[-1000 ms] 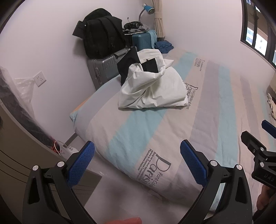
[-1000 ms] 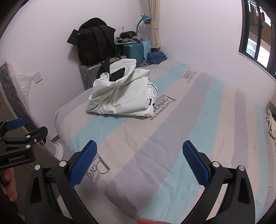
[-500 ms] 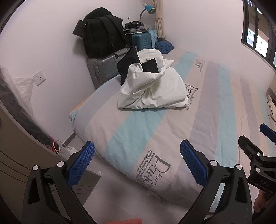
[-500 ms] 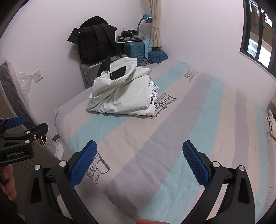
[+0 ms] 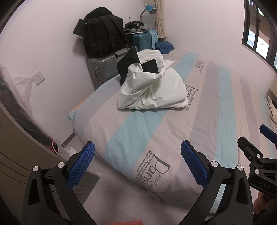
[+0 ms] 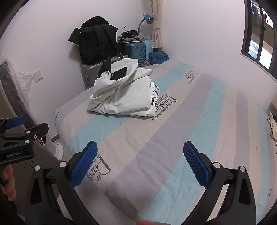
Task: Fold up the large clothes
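Both the left hand-held gripper (image 5: 137,161) and the right hand-held gripper (image 6: 140,163) hang open and empty over the bed (image 5: 216,110). Folding has not begun; the next move is likely reaching the white pile (image 5: 152,91) (well ahead).

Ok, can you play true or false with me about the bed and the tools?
1. Both tools are open and empty. True: left tool, right tool.
2. The white clothes pile lies on the striped bed. True.
3. A tool is touching the pile. False: both are well short of it.
4. The black backpack sits on the bed. False: it sits on the grey suitcase.
5. The lamp is red. False: blue.
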A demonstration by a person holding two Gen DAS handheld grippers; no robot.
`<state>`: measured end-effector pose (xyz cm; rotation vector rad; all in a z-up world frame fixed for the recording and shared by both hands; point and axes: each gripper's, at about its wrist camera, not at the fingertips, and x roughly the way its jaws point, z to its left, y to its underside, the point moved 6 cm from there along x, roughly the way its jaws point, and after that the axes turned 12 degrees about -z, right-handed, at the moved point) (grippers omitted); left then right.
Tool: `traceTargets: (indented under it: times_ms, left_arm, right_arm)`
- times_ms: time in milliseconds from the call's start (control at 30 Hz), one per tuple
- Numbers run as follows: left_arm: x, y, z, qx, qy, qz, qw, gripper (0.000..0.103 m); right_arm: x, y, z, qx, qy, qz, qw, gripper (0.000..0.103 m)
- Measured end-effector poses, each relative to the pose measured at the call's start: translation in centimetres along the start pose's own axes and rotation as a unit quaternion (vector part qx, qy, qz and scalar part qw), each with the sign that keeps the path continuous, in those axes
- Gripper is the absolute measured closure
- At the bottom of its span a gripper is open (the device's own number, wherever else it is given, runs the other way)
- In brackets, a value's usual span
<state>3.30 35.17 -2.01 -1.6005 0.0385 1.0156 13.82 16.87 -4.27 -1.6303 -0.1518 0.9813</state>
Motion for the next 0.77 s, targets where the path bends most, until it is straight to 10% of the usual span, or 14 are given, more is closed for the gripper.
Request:
traceTargets:
  times_ms: [767]
  left_arm:
    - [-2.0, 0.7, 0.8, -0.019, -0.007, -0.04, 0.999, 0.006]
  right_arm:
    - [-1.3, -0.6, 0.2, -0.006, -0.011, -0.02, 1.0, 0.007]
